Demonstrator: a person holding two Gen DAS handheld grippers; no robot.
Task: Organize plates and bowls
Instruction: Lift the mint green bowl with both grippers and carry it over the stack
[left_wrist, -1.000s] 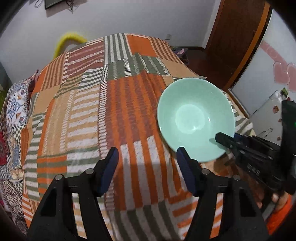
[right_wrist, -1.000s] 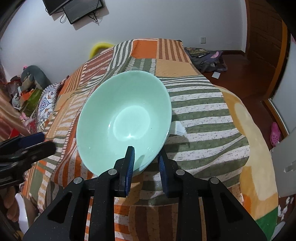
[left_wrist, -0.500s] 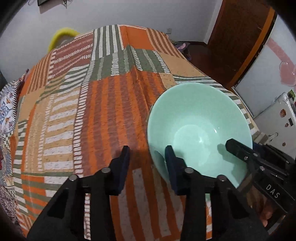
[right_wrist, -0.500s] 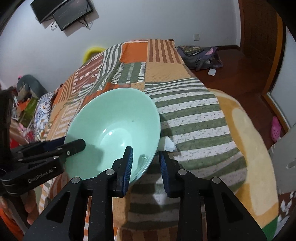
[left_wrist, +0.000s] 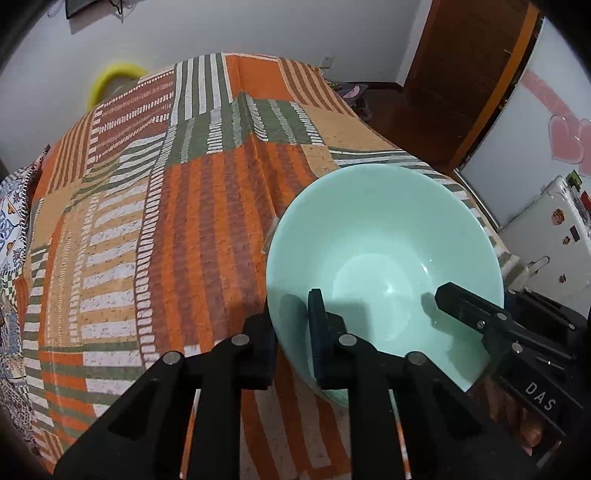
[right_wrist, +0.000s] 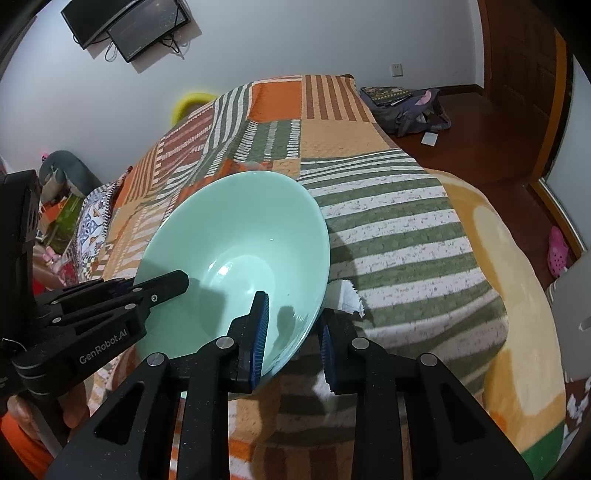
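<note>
Bowl (left_wrist: 384, 254) is held tilted above the bed (left_wrist: 166, 221). Left claw (left_wrist: 291, 332) and right claw (right_wrist: 291, 332) each clamp its rim, one finger inside. Release one side only once the other holds firm.

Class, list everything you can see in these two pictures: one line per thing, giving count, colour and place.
bowl: one, pale green, held tilted above the blanket
blanket: one, orange, green and white stripes, covering the bed
screen: one, black, on the wall
bag: one, dark, on the floor
shoe: one, pink, on the floor
left tongs: one pair, black, gripping the bowl's rim
right tongs: one pair, black with blue pads, gripping the bowl's rim
</note>
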